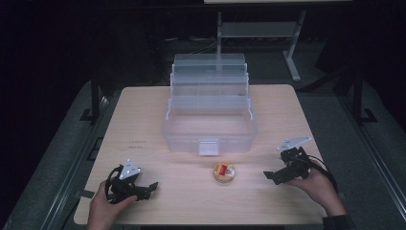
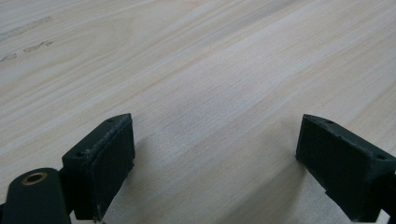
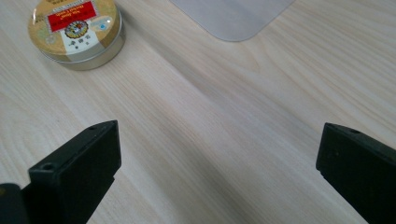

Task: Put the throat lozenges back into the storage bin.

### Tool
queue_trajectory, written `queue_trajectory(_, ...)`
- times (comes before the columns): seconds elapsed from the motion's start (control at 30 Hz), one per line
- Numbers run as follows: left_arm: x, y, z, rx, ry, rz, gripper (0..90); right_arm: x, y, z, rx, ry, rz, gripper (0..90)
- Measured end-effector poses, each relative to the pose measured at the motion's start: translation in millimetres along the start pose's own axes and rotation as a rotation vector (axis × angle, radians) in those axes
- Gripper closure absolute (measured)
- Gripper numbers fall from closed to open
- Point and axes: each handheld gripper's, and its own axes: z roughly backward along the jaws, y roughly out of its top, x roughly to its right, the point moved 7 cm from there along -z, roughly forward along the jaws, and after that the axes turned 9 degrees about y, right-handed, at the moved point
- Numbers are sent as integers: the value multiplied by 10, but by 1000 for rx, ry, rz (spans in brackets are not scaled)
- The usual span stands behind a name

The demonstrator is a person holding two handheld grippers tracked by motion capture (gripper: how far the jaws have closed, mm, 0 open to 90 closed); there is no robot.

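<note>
The small round tin (image 1: 224, 172) looks light and rigid, a shallow metal puck with a smooth, likely slippery side wall and a flat lid. My judgement is that it takes a firm pinch without harm, and the best hold is across its width, one jaw on each side of the low wall, coming down from above so the pads sit below the lid's edge. A grip on the lid alone might slide or lift it off, if it is loose.

It is gold or tan, with a red label band across the top and small printed marks beneath it; the side wall is a duller silver-gold. It lies flat on the pale wood worktop (image 1: 158, 201), near the front edge and about mid-way across, just in front of the latch of a clear plastic box (image 1: 209, 125) that stands open, its tiered trays stepped back toward the far side.

The right tool (image 1: 271, 175) rests to the right of the tin, well apart from it, jaws spread wide and empty. The left tool (image 1: 152, 186) sits near the left front of the worktop, also wide open with only bare wood between its jaws.
</note>
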Motion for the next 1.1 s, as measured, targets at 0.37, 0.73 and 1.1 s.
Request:
queue_trajectory(0.37,0,0,0,0,0,0,107,-45,103,-50,-24,12,33,0)
queue_trajectory(0.73,0,0,0,0,0,0,107,-122,217,-106,-42,33,62,0)
queue_trajectory(1.1,0,0,0,0,0,0,107,-203,333,-169,-53,50,89,0)
